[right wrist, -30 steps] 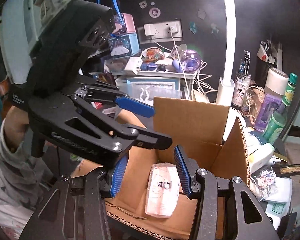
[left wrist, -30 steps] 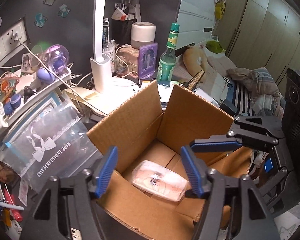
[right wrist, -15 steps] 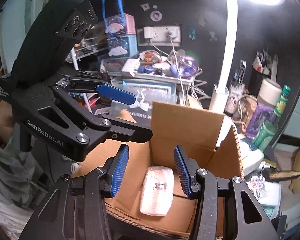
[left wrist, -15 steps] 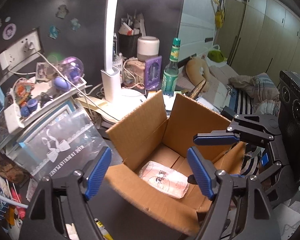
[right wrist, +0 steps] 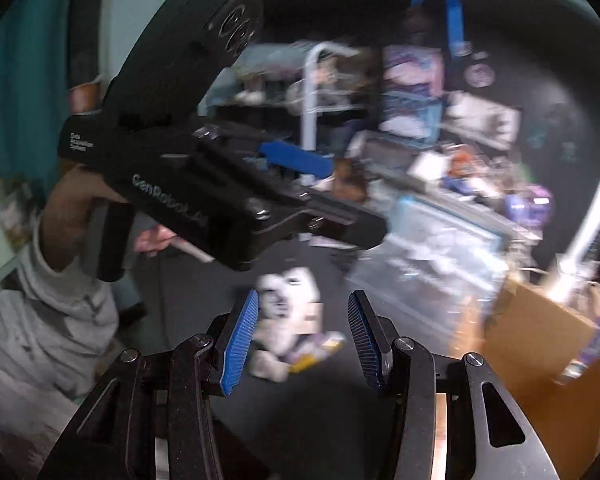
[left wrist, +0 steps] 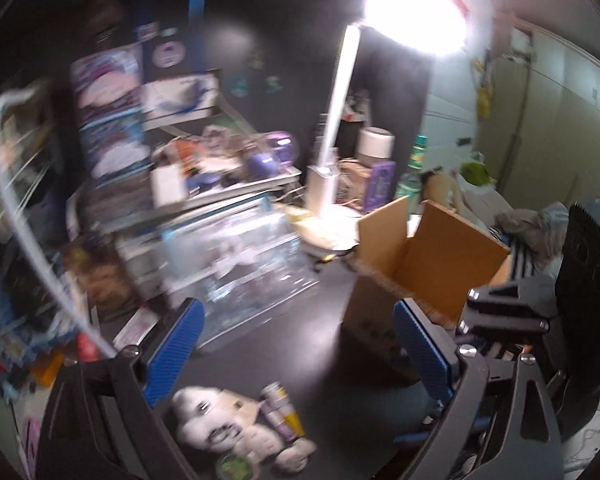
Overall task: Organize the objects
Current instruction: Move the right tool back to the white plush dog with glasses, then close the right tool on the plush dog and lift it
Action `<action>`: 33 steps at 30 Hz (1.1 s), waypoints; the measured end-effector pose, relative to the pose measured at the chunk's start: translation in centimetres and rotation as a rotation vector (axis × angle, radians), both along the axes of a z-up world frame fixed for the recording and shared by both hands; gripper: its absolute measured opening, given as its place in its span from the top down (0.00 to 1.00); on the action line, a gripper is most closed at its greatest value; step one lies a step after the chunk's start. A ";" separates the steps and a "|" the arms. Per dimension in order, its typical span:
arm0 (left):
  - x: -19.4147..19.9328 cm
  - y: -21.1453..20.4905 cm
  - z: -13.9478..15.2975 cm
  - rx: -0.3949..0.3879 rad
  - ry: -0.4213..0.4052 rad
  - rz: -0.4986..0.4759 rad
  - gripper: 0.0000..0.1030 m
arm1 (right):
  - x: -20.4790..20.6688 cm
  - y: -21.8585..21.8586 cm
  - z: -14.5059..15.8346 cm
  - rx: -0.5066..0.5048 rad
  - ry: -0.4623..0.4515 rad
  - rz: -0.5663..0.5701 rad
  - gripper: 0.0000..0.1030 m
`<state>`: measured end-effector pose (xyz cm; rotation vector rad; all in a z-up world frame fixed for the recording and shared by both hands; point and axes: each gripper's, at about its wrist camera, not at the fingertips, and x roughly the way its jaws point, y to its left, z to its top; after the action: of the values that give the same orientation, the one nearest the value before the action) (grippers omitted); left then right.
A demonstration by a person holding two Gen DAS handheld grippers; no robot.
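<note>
Taking the cardboard box (left wrist: 424, 264) as the landmark, the white plush toy (left wrist: 228, 436) lies on the dark desk well to the left of it and nearer the cameras, with a small purple-and-yellow tube (left wrist: 282, 412) touching its right side. In the left wrist view the toy sits low, between and just below the blue pads; the left gripper (left wrist: 296, 352) has its jaws opening, already wide, with nothing between them. The toy's long axis looks to run roughly across that view, slanting down to the right, though blur makes this uncertain.

Further right, the right gripper (right wrist: 302, 340) holds its jaws at a narrow, part-open gap, also empty. Through that gap the toy (right wrist: 288, 312) appears ahead of the fingertips, with the box (right wrist: 540, 360) off to the right. The left tool hangs above and left of the toy here.

My judgement: the left gripper is nearer and better set for the toy, which must then travel rightward to the box
</note>
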<state>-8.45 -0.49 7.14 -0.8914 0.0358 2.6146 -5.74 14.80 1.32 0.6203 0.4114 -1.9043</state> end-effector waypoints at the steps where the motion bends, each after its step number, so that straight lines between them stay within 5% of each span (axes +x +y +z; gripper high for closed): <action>1: 0.4 -1.0 -0.6 0.006 -0.003 0.024 0.07 | 0.1 -1.3 -0.8 0.008 -0.023 0.028 0.58; 4: 1.3 -3.9 -2.8 0.019 -0.016 0.085 0.07 | -0.3 -4.2 -3.1 0.025 -0.091 0.061 0.53; 10: 2.2 -8.6 -7.0 0.050 -0.076 0.187 0.06 | -3.0 -9.6 -8.7 0.086 -0.151 0.024 0.19; 14: 2.1 -10.6 -9.3 0.072 -0.122 0.230 0.06 | -5.5 -12.7 -11.9 0.141 -0.207 0.001 0.18; 21: 0.2 -12.1 -12.9 0.101 -0.207 0.237 0.06 | -7.8 -15.2 -15.1 0.192 -0.246 0.004 0.20; 26: -1.8 -12.0 -15.6 0.107 -0.276 0.214 0.06 | -8.3 -15.8 -16.0 0.212 -0.278 0.009 0.55; 33: -3.5 -11.3 -18.1 0.155 -0.327 0.160 0.07 | -8.3 -15.8 -16.0 0.199 -0.262 0.013 0.58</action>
<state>-12.00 -11.79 -11.00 -1.2972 -0.3321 2.5345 -14.02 -1.05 -14.64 0.9835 0.4364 -1.7532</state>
